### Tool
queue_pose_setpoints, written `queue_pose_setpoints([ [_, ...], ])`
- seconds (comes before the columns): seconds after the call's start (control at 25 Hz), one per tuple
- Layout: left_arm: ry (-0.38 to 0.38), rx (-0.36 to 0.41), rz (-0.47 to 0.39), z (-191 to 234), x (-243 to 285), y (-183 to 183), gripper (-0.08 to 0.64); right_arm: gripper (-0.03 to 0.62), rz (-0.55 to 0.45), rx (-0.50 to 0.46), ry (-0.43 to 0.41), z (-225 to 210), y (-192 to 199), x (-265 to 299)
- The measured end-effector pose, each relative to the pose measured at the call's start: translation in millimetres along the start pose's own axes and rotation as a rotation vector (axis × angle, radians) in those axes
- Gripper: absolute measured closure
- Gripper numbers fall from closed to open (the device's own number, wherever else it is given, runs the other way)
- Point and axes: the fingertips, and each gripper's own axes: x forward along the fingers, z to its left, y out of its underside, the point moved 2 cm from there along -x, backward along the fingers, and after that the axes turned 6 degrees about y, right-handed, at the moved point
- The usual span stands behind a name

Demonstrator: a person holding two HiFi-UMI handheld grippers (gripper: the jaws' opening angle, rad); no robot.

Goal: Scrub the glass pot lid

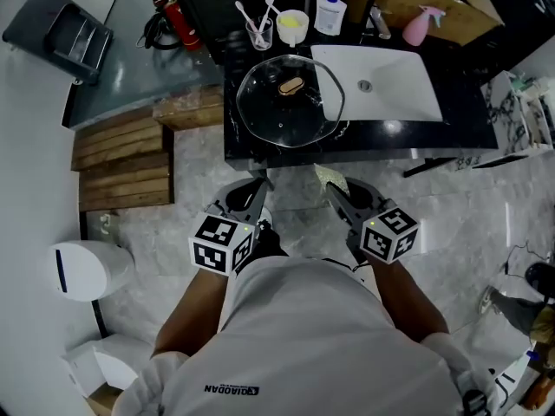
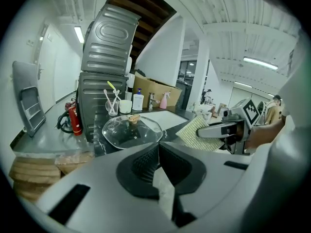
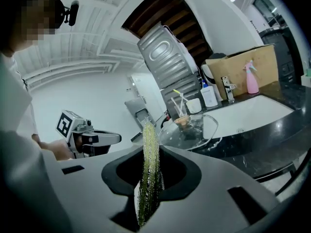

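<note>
We see the glass pot lid [image 1: 289,100], clear and round with a brown knob [image 1: 291,84], lying flat on the glossy black counter [image 1: 260,150]. Its right rim reaches over the left edge of the white rectangular sink [image 1: 386,85]. Both grippers are held short of the counter. The left gripper [image 2: 158,149] has its 2 ribbed dark jaws together with nothing between them. The right gripper [image 3: 150,154] has its jaws clamped on a thin, coarse yellow-green scrub pad [image 3: 149,135], which stands on edge.
</note>
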Motion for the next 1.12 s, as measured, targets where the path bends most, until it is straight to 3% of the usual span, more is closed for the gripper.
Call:
queue_pose_setpoints([
  [0.4,0.114,0.069,0.012,109.8,29.5,-49.7,0.545,0.511,-0.052,0.008,0.132,-8.2,-63.0,96.5],
  [0.72,0.19,0.085,0.015,155.1,53.4,-64.5,0.544,0.511,-0.051,-0.021,0.229,-22.1,-87.8,141.7],
  [0.92,0.184,0.076,0.014,163.0,65.6,-67.6,0.543,0.511,-0.031,-0.094,0.244,-38.6,-101.4,153.1],
  [1.12,0.115,0.032,-0.004,169.6,73.9,-70.4,0.544,0.511,0.029,-0.264,0.252,-62.2,-111.6,165.5],
])
